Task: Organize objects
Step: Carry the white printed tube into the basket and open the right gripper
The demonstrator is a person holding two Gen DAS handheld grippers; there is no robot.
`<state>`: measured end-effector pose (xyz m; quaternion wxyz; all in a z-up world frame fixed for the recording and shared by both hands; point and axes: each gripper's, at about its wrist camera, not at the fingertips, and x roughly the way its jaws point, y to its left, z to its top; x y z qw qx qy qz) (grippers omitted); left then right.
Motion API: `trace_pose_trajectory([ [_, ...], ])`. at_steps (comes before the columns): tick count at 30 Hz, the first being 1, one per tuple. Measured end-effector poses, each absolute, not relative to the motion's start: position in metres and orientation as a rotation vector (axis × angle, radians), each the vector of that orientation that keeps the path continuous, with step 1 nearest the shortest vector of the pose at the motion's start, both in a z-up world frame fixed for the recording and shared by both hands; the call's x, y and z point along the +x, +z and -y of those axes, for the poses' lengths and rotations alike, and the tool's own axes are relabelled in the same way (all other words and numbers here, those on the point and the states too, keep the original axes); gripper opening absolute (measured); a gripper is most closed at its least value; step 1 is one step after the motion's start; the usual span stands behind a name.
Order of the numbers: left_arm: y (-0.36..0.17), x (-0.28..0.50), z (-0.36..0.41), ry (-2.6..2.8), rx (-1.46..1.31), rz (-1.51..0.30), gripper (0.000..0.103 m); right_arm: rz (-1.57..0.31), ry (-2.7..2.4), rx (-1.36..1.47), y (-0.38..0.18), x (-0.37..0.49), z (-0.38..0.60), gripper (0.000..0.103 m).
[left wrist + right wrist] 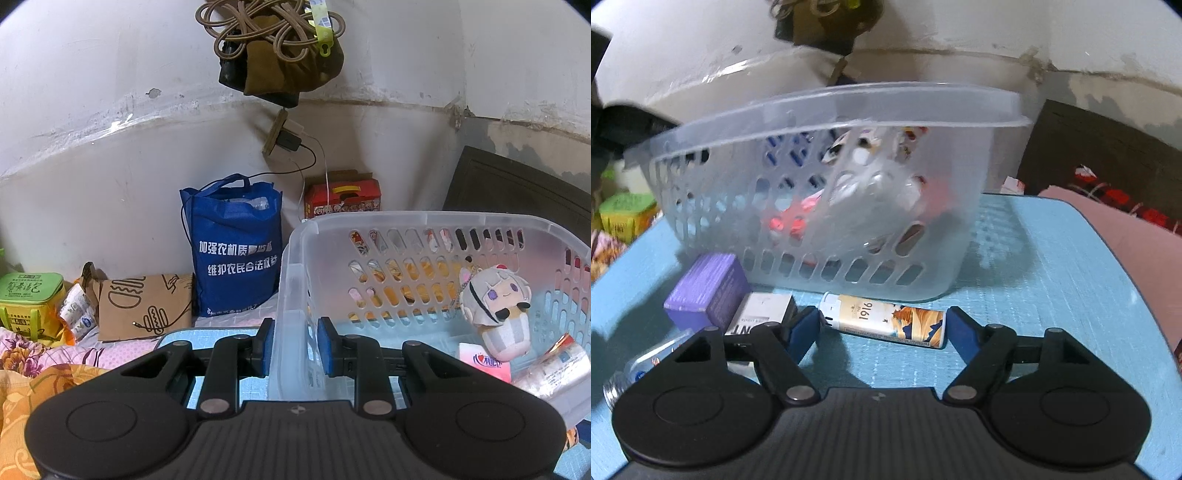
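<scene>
A clear plastic basket (399, 221) stands on a blue table; it also shows in the right wrist view (849, 107). My left gripper (295, 345) is shut on the basket's left wall, one pad on each side. Inside lie a plush doll (495, 306), a pink-and-white packet (487, 363) and a wrapped item (554, 369). My right gripper (882, 326) is open, its fingers on either side of a "1916" lighter (886, 321) lying in front of the basket. A purple box (705, 288), a white-and-black box (761, 314) and a small bottle (639, 365) lie to the left.
The blue table (1052, 277) sits on a bed with floral bedding (44, 362). Against the wall stand a blue tote bag (236, 247), a brown paper bag (144, 306), a green box (29, 299) and a red carton (343, 197). Cords hang above (273, 37).
</scene>
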<state>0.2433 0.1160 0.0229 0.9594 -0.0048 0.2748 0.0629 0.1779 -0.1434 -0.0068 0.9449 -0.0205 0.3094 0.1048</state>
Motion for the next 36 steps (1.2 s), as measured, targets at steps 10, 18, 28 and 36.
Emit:
trace_pose_trajectory([
  [10,0.023,0.242,-0.115,0.136,-0.005,-0.544,0.029,-0.55,0.255,0.066,0.004,0.154,0.17,0.077],
  [18,0.024,0.242,-0.115,0.139,-0.013,-0.549,0.029,-0.393,0.266,0.089,0.056,0.105,0.204,0.077],
  [28,0.024,0.243,-0.117,0.131,-0.028,-0.552,0.029,-0.327,0.358,0.003,0.135,0.167,0.164,0.077],
  [36,0.024,0.245,-0.119,0.117,-0.04,-0.557,0.029,-0.464,0.356,-0.052,0.126,0.255,0.121,0.077],
])
